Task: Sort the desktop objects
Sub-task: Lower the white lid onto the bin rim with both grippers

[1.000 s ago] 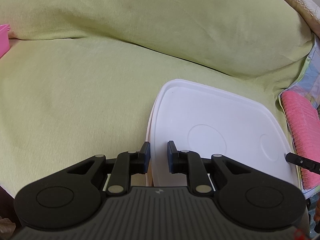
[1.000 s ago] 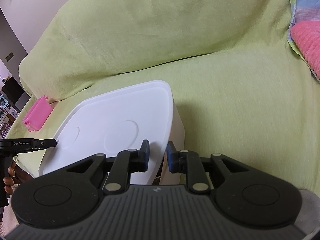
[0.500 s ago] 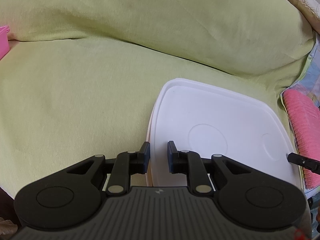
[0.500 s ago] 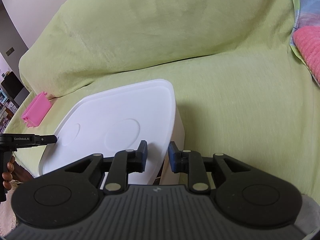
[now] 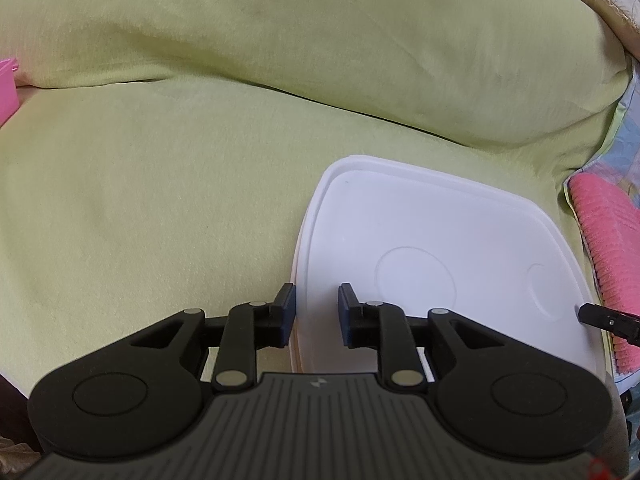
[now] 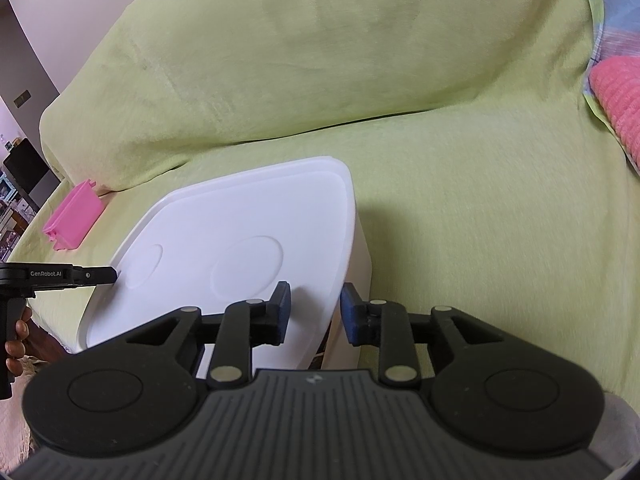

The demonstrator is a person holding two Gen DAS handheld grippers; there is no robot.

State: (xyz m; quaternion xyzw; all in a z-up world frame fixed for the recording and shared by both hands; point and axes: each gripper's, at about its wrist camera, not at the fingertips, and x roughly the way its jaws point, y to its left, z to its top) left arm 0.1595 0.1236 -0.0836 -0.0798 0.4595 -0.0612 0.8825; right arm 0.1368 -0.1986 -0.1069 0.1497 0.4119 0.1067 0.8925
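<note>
White lidded box [image 5: 432,264] sits on a sofa w/ a green cover [image 5: 160,184]. Left tongs [image 5: 316,312] part-open, straddling the lid's left edge, gripping nothing. Right tongs [image 6: 314,312] part-open astride the lid's right edge, also empty. Pink bin [image 6: 74,216] lies well apart by the sofa's armrest.

Smooth white plastic lid [image 5: 440,248], soft matt green cloth cover [image 5: 160,184]
</note>
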